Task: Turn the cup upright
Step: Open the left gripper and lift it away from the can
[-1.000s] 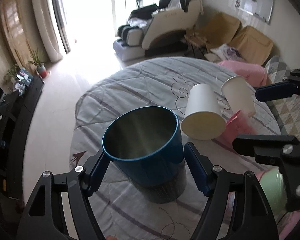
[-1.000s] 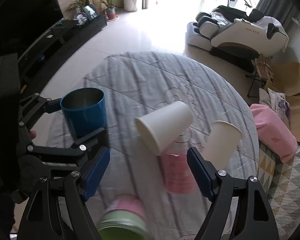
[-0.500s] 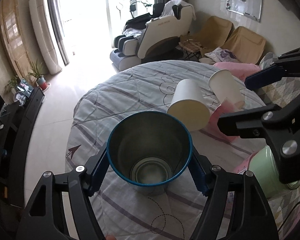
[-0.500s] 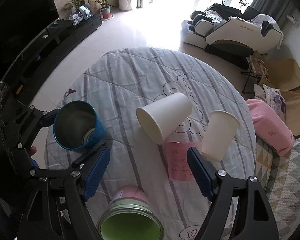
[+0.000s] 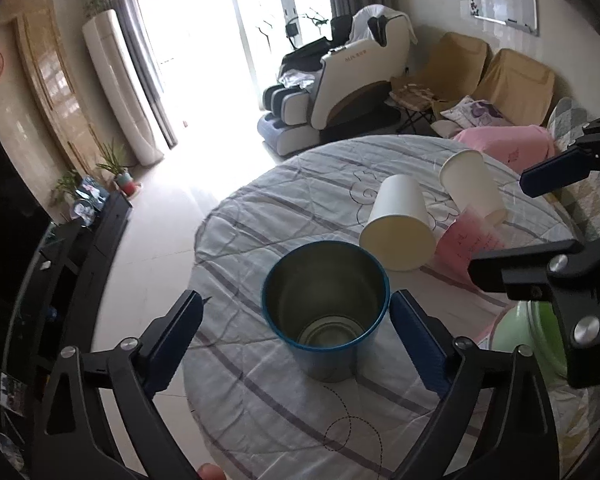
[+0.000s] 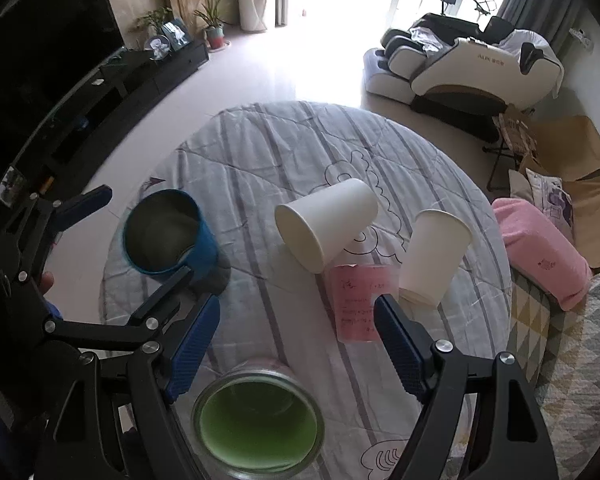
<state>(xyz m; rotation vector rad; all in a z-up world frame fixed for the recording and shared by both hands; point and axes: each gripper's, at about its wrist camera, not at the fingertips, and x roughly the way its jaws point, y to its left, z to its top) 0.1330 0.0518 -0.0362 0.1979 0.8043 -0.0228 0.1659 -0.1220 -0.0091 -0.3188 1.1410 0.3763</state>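
A blue metal cup (image 5: 326,312) stands upright, mouth up, on the round quilted table (image 5: 284,192). My left gripper (image 5: 296,332) is open, its blue pads spread wide on either side of the cup and clear of it. The cup also shows in the right wrist view (image 6: 168,236) at the left. My right gripper (image 6: 296,344) is open and empty, held above a green-lined cup (image 6: 258,420) that stands upright near the table's front. A white paper cup (image 6: 326,222) lies on its side mid-table. Another white paper cup (image 6: 436,256) stands mouth down.
A pink paper note (image 6: 358,300) lies flat between the paper cups. A pink cushion (image 6: 540,252) rests on the patterned seat at the right. The table's left edge drops to the tiled floor (image 6: 172,120). A massage chair (image 6: 460,68) stands far behind.
My left gripper has opened and let go of the blue cup, which now stands on the table. Both grippers have drawn back a little.
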